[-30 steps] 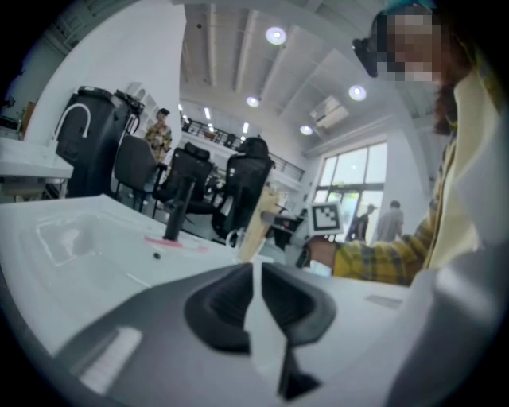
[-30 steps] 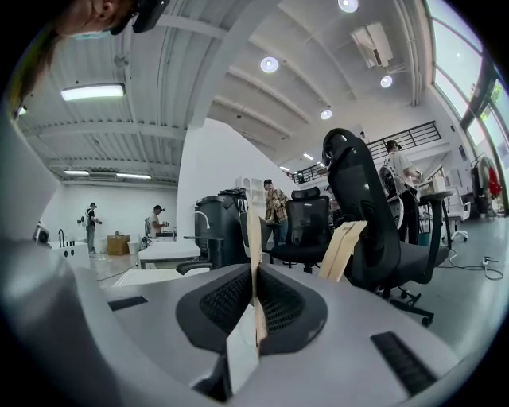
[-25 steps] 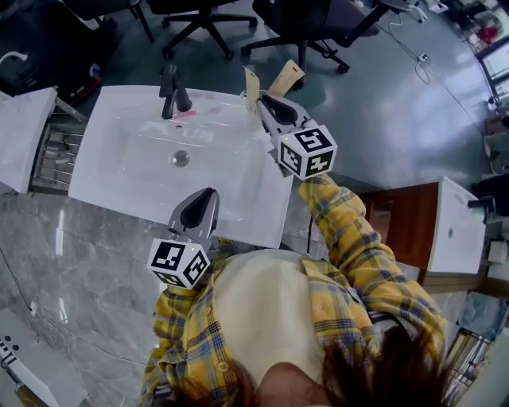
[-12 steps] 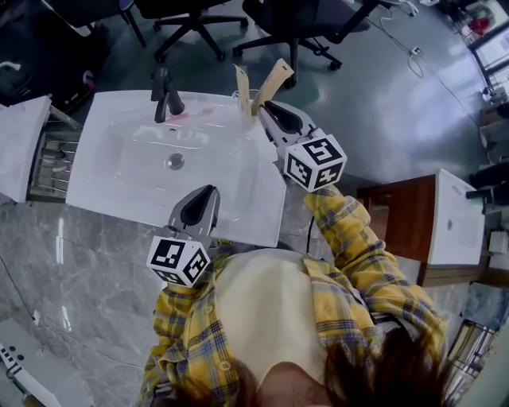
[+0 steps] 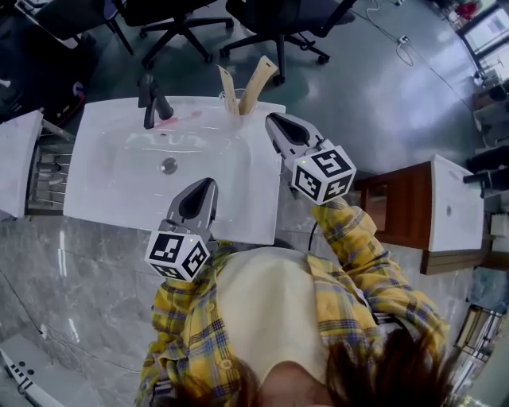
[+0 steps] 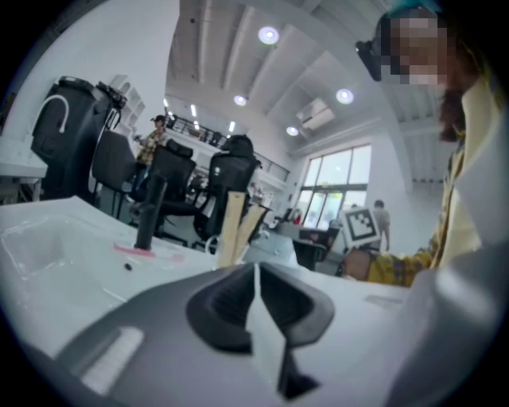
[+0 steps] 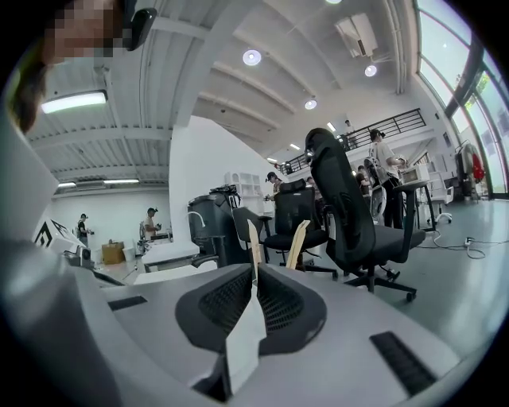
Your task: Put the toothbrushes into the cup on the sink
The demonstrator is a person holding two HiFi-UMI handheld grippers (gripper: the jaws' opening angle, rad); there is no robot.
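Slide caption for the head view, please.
Two wooden toothbrushes stand in the cup at the sink's back rim; the right gripper, shut and empty, hangs beside it.

Two flat wooden toothbrushes (image 5: 228, 86) (image 5: 259, 74) stand in one clear cup (image 6: 211, 245) at the far edge of the sink. One slim pink item (image 5: 176, 119), too small to name, lies by the one black faucet (image 5: 151, 95). There are two white sinks: one in the middle (image 5: 95, 179) with a single drain (image 5: 169, 165), and one off to the right (image 5: 457, 230) on a brown cabinet (image 5: 398, 211). At least two black office chairs (image 5: 171, 12) (image 5: 278, 16) stand beyond, on the far side. One person in a yellow plaid shirt (image 5: 350, 238) is nearest.
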